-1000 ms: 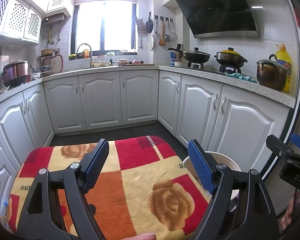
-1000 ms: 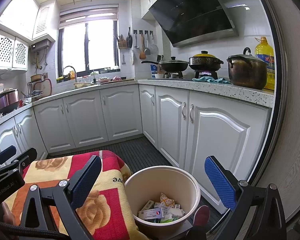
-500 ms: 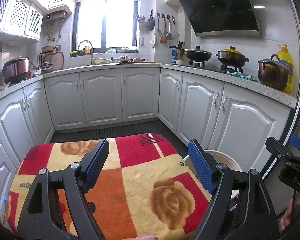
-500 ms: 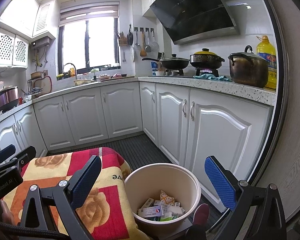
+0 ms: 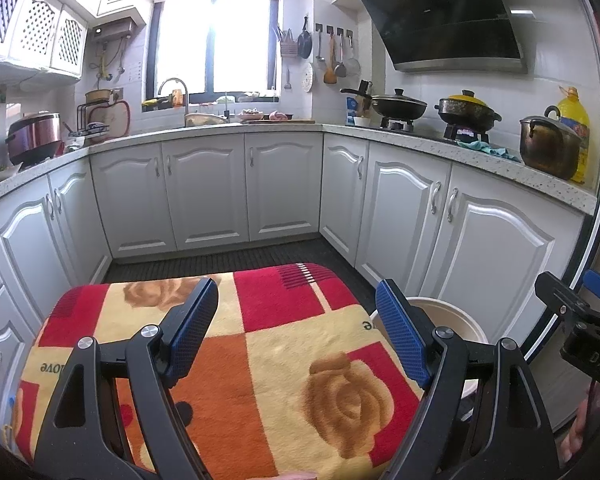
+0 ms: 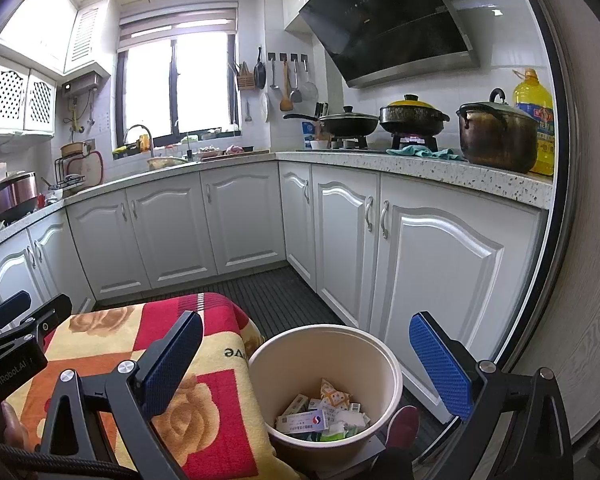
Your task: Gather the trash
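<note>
Nothing has shifted since the earlier frames: both grippers hold position over the blanket (image 5: 300, 368). Bin (image 6: 325, 384), trash (image 6: 320, 420) inside, sits just right of the blanket, beneath the right gripper (image 6: 306, 364), the nearer one. Left gripper (image 5: 296, 332) and right are both spread, empty.

A home kitchen. Beyond the jaws stand white cabinets (image 5: 204, 192), a sink tap (image 5: 174, 90) and pots (image 6: 412, 116) under a range hood (image 6: 388, 28).
</note>
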The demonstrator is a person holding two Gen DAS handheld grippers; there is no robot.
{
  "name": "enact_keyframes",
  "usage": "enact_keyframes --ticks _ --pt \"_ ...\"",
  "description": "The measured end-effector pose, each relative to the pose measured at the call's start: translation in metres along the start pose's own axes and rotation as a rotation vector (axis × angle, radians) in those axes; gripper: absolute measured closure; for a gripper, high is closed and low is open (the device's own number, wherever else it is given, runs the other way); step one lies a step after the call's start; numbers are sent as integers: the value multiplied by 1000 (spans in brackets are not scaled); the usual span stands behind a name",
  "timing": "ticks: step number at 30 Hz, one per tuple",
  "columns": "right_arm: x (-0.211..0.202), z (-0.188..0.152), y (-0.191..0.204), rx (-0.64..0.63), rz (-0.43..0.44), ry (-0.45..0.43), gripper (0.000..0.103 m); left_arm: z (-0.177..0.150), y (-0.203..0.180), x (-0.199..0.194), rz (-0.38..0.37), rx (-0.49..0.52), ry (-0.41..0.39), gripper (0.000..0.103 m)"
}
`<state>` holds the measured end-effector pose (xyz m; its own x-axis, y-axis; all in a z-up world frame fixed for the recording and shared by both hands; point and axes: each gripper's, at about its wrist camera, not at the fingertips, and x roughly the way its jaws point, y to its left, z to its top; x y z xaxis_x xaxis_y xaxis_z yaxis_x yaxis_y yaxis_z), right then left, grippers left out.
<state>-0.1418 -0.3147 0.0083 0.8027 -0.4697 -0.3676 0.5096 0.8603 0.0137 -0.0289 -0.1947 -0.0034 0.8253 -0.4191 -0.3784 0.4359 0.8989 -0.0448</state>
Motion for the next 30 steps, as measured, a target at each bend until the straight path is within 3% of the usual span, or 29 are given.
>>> enact_keyframes --ticks 30 --pt "7 -2 -2 -4 5 15 0 -5 6 7 5 15 19 22"
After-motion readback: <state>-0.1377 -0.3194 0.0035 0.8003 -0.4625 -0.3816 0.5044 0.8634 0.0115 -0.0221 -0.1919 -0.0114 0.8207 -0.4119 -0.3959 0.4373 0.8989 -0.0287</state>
